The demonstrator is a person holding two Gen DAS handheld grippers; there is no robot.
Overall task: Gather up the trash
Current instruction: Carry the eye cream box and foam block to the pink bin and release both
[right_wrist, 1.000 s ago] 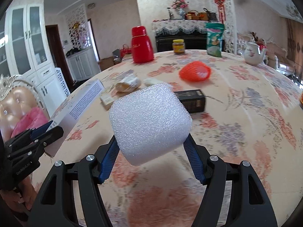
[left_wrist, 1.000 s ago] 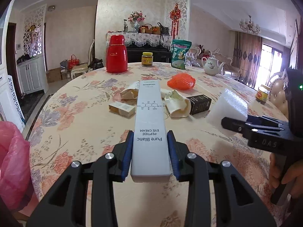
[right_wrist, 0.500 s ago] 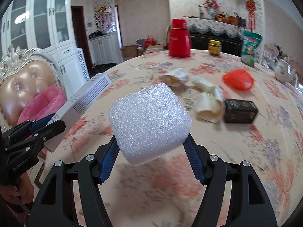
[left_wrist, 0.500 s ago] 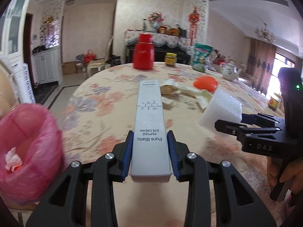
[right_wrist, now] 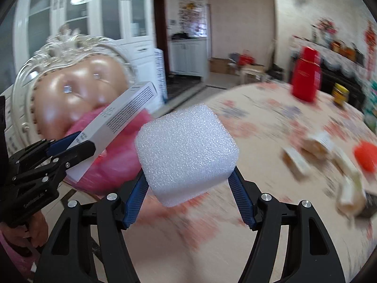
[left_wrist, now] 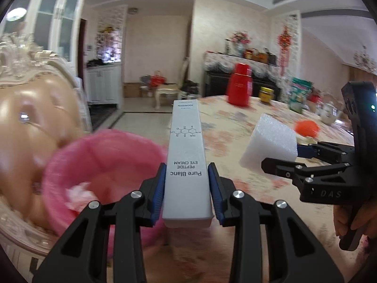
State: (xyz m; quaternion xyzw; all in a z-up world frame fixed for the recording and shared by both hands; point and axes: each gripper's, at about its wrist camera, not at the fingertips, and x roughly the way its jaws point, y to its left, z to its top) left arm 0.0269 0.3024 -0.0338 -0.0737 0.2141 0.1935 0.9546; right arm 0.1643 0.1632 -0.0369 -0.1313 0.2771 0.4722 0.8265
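My left gripper (left_wrist: 186, 188) is shut on a long white eye cream box (left_wrist: 187, 146), held level at the table's left edge, beside a pink trash bag (left_wrist: 99, 165) on the left. My right gripper (right_wrist: 188, 184) is shut on a white foam block (right_wrist: 186, 151). The foam block also shows in the left wrist view (left_wrist: 271, 143), to the right of the box. The box (right_wrist: 117, 125) and left gripper (right_wrist: 68, 151) show in the right wrist view, in front of the pink bag (right_wrist: 120, 160). Crumpled paper (left_wrist: 77, 193) lies inside the bag.
A padded ornate chair (right_wrist: 70, 82) stands behind the pink bag. On the floral table (left_wrist: 235, 127) are a red thermos (left_wrist: 239, 87), a yellow jar (left_wrist: 266, 95), an orange net (right_wrist: 366, 155), small cartons and wrappers (right_wrist: 322, 151), and a teapot (left_wrist: 329, 113).
Both grippers have swung left with their loads, away from the table's middle toward the pink bag and chair. The bag now fills the left of both views. The grips have not changed.
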